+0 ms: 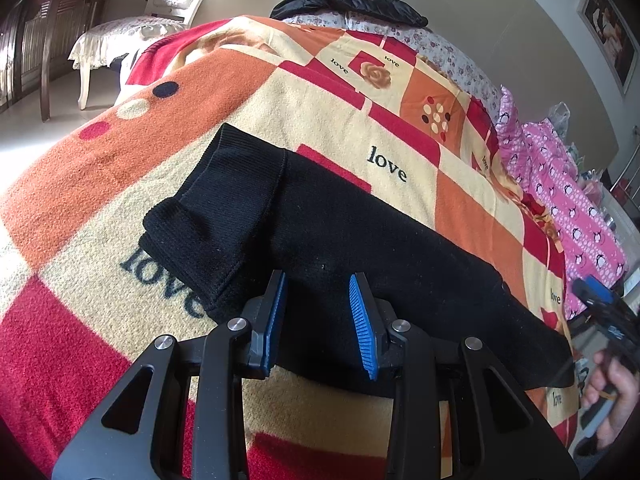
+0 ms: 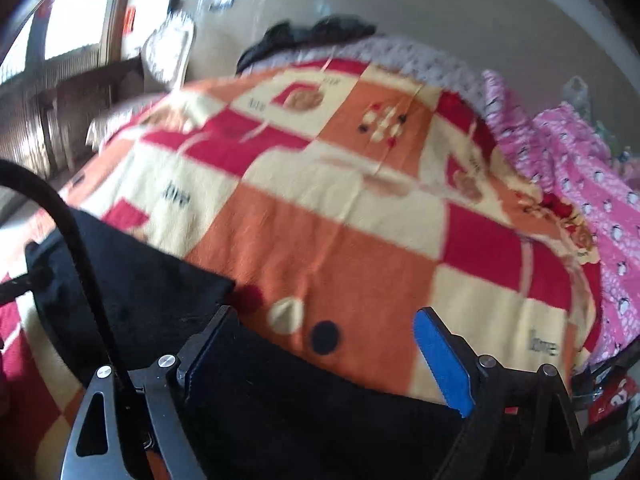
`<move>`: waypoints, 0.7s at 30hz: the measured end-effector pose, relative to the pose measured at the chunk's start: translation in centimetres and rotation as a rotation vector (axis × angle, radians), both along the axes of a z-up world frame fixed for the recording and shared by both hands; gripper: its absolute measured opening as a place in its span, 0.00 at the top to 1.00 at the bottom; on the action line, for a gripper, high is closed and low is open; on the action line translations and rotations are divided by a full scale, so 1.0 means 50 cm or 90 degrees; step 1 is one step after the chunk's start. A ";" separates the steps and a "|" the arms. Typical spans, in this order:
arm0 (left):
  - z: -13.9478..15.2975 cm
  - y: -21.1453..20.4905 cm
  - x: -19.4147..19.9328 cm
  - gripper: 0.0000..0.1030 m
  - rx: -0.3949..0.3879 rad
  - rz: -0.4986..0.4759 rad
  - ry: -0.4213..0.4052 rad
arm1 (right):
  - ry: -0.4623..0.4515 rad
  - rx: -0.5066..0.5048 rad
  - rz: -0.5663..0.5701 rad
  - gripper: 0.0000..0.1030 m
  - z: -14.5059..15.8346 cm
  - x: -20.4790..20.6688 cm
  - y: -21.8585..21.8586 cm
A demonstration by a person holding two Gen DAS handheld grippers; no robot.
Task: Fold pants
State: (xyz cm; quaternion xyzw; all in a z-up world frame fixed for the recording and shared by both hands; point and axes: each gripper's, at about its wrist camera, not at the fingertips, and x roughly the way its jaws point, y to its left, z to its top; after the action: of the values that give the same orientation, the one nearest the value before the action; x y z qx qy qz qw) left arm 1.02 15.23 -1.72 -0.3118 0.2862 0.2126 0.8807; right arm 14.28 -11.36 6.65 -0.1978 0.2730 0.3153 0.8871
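Pants [image 1: 340, 248] lie across the frame centre on the blanket [image 1: 320, 120], seemingly folded lengthwise once; shorter folds remain. Left gripper [image 1: 318, 320] and right gripper [image 2: 320, 364] both have jaws open, holding nothing.

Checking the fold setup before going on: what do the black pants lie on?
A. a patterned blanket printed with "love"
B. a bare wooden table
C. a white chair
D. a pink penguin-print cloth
A: the pants lie flat on the orange, red and cream blanket, with "love" printed beside them.
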 end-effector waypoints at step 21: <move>0.015 -0.186 0.112 0.69 0.082 -0.252 0.029 | 0.558 0.479 -0.235 0.24 -0.167 0.059 -0.510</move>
State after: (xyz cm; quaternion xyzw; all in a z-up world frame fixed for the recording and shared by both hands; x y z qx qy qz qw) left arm 6.64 5.94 -0.94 -0.1877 0.3477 0.0602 0.9166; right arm 17.22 -36.88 -1.69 0.3284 0.5126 0.2836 0.7409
